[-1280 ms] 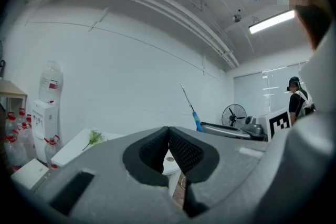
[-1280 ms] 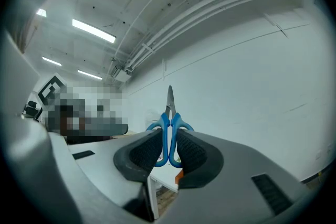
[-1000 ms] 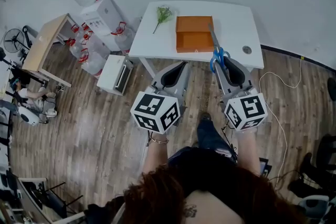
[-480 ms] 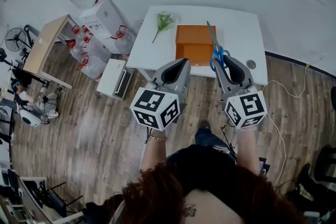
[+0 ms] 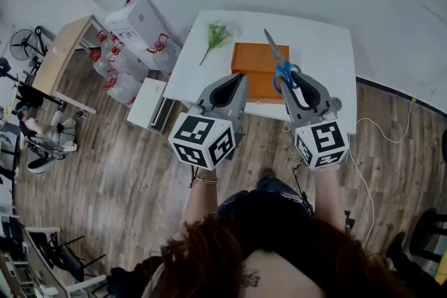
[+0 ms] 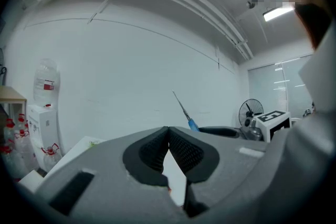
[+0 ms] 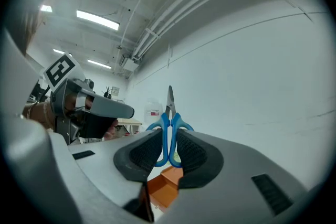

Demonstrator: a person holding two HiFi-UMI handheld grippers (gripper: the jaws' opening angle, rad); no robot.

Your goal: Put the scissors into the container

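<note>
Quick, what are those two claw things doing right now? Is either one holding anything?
The left gripper: closed, with nothing between its jaws.
The right gripper: closed on the scissors, gripping them by the blue handles.

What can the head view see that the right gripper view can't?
Only the head view shows the wooden floor and the green sprig.

Only the right gripper view shows the ceiling lights and, close up, the gripper's pads pressing on the scissors' blue handles.

Both show the scissors held in the right gripper, the orange container and the left gripper.
</note>
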